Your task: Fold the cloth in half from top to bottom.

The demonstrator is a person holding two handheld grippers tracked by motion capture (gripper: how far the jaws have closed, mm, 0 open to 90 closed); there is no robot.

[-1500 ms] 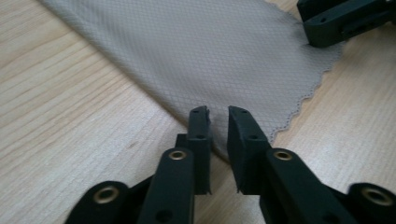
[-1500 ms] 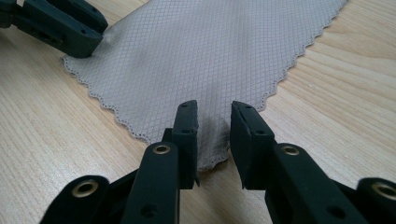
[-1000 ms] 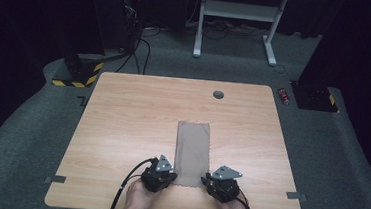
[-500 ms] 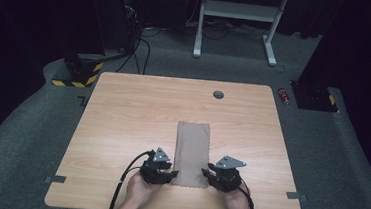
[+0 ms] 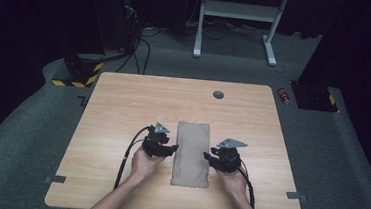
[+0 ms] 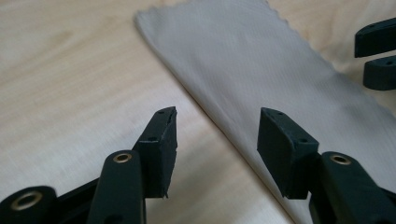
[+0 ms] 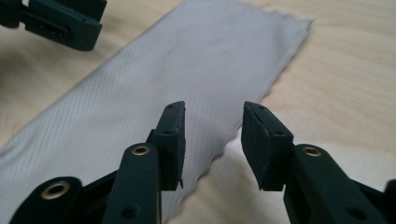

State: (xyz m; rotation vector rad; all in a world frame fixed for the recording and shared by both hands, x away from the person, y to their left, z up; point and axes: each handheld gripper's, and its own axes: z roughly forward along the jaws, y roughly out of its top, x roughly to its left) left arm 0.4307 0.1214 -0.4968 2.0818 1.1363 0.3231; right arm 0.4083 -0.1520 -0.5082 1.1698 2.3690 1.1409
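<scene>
Table: a light wooden table [image 5: 123, 109] with a small dark round spot [image 5: 218, 94] near its far edge.
Cloth: a long tan cloth [image 5: 192, 152] lies flat on the table, a bit toward the person's side. Its short ends point near and far. The edges look wavy, like tiny zigzags.
Left gripper: the left gripper [image 5: 171, 148] sits just beside the left long edge of the cloth, about halfway along it. A hand [image 5: 145, 162] holds it from behind.
Left gripper jaws: in the left gripper view the left gripper [image 6: 217, 140] has its two black jaws wide apart. Nothing is between them. The cloth's edge runs across the gap, with bare wood on one side and cloth [image 6: 261, 70] on the other.
Right gripper: the right gripper [image 5: 208, 157] sits at the right long edge of the cloth, across from the left one. The other hand [image 5: 232, 181] holds it.
Right gripper jaws: in the right gripper view the right gripper [image 7: 212, 135] also has its jaws spread apart, and they hold nothing. The wavy edge of the cloth [image 7: 154, 84] passes under the gap.
Touching or not: I cannot tell if the jaws touch the cloth or just hang over it.
Cables: a black cable [image 5: 128, 152] trails from the left gripper back toward the person.
Floor: grey floor [image 5: 330, 146] around the table, with a small red can [image 5: 284, 95] and a block with yellow and black stripes [image 5: 78, 76].
</scene>
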